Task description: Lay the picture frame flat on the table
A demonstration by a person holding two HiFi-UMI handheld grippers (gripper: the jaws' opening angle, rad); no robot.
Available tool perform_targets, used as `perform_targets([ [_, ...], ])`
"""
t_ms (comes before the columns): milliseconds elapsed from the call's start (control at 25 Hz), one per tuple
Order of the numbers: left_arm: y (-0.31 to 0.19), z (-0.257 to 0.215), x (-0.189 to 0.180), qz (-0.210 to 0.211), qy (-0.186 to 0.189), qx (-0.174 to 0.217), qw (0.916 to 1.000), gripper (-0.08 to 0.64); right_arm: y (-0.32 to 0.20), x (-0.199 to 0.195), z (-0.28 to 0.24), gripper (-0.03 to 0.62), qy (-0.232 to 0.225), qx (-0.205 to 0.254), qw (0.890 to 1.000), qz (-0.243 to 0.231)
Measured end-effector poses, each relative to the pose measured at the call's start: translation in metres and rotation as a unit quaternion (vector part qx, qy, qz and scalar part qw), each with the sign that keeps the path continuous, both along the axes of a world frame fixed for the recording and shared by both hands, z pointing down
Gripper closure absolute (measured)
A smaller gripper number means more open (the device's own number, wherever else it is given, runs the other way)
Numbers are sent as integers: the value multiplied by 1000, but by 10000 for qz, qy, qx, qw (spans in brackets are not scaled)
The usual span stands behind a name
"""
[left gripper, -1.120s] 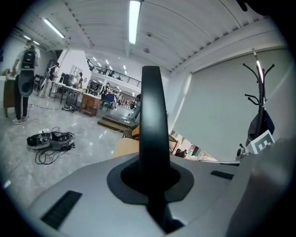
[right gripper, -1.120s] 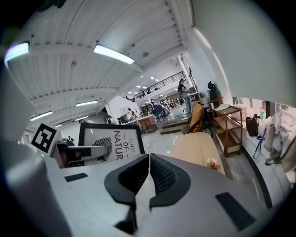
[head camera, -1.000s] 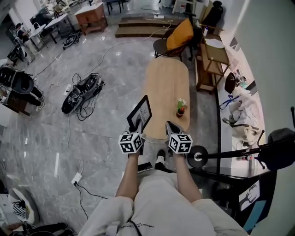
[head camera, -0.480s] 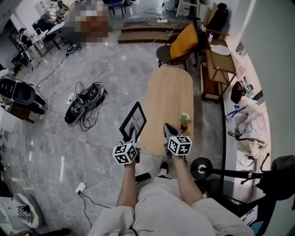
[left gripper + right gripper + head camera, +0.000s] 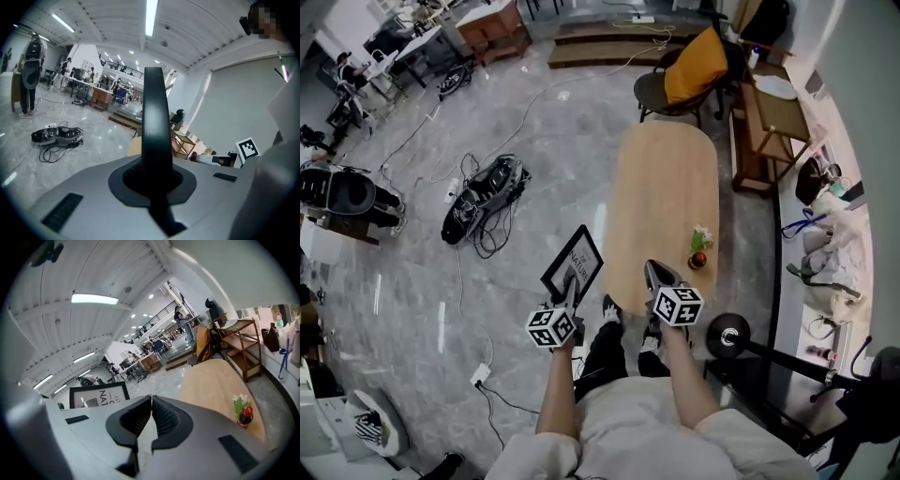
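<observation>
The picture frame, black-edged with a white print, stands upright in my left gripper, which is shut on its lower edge. It hangs over the floor, just left of the oval wooden table. In the left gripper view the frame shows edge-on as a dark bar between the jaws of the left gripper. My right gripper is shut and holds nothing, near the table's near end. In the right gripper view the right gripper has its jaws together, and the frame shows to the left.
A small red bottle with flowers stands on the table's near right side. A heap of cables lies on the floor at left. A chair with an orange cushion and a wooden shelf stand beyond the table. A black stand base sits at my right.
The frame, held in the left gripper, has come away from the table's near left corner and now hangs over the floor. Both grippers sit farther from the table's near end.
</observation>
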State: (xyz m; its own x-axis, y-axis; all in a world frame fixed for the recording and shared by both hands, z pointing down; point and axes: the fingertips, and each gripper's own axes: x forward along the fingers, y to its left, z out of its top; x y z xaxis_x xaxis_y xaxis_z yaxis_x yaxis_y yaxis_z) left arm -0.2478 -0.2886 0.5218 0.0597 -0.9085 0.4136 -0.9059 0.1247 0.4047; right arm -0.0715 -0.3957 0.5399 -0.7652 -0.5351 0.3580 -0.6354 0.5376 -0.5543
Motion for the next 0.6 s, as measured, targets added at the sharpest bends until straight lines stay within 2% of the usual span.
perform_targets([
  [160, -33, 33, 11, 832, 228, -208, 9961, 532, -6, -2, 33, 557, 595, -107, 9982, -35],
  [320, -76, 64, 3, 1675, 431, -262, 9846, 532, -26, -35, 62, 557, 1049, -4, 9943, -209],
  [480, -109, 124, -8, 2142, 752, -515, 9725, 532, -47, -57, 112, 557, 1189, -297, 9924, -62],
  [600, -125, 180, -15, 2300, 1266, -750, 9620, 532, -56, -70, 154, 557, 1278, -566, 9901, 153],
])
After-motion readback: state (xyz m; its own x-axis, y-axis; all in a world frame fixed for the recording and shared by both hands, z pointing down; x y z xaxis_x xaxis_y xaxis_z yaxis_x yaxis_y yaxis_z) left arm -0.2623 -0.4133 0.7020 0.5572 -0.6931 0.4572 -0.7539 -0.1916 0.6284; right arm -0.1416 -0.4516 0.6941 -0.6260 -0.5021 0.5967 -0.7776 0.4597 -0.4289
